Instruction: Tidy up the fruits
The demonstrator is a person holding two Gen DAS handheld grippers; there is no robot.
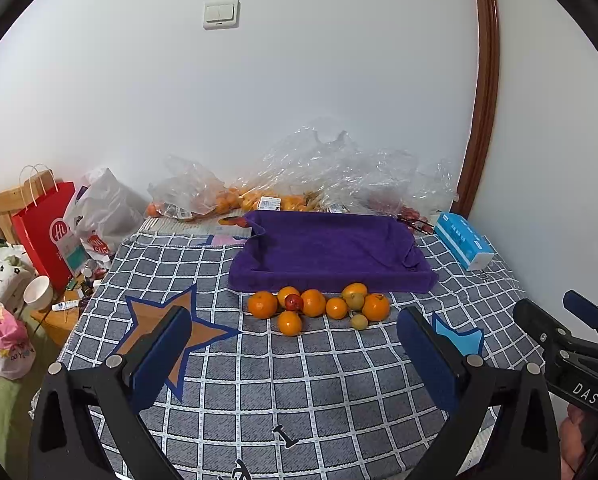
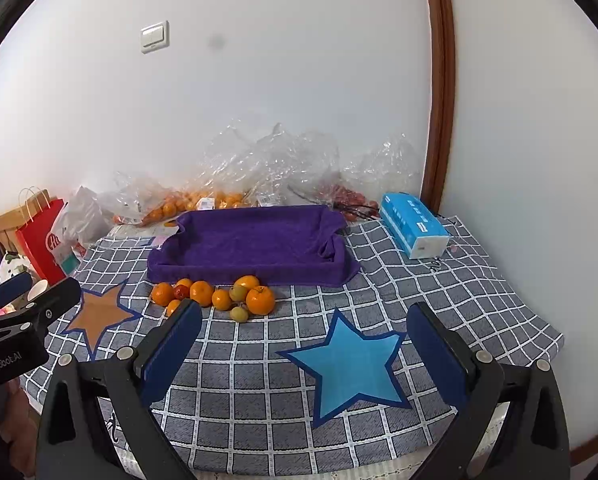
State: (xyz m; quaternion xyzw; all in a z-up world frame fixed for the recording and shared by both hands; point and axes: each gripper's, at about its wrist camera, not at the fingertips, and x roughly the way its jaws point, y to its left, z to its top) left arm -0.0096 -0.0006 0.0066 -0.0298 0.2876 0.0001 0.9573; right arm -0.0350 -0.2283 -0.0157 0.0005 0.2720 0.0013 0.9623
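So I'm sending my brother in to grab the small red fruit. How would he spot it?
Find the purple towel-lined tray on the checked cloth. A cluster of loose fruit lies just in front of its near edge. The red fruit sits toward the left, wedged among oranges: the only dark red one, and smaller than them.

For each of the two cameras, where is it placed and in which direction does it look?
Left wrist: sits on the left gripper, facing the fruit pile and purple tray; the right gripper shows at its right edge.
Right wrist: sits on the right gripper, facing the same table; the left gripper shows at its left edge.
Shared: fruit, tray, tissue pack, wall.
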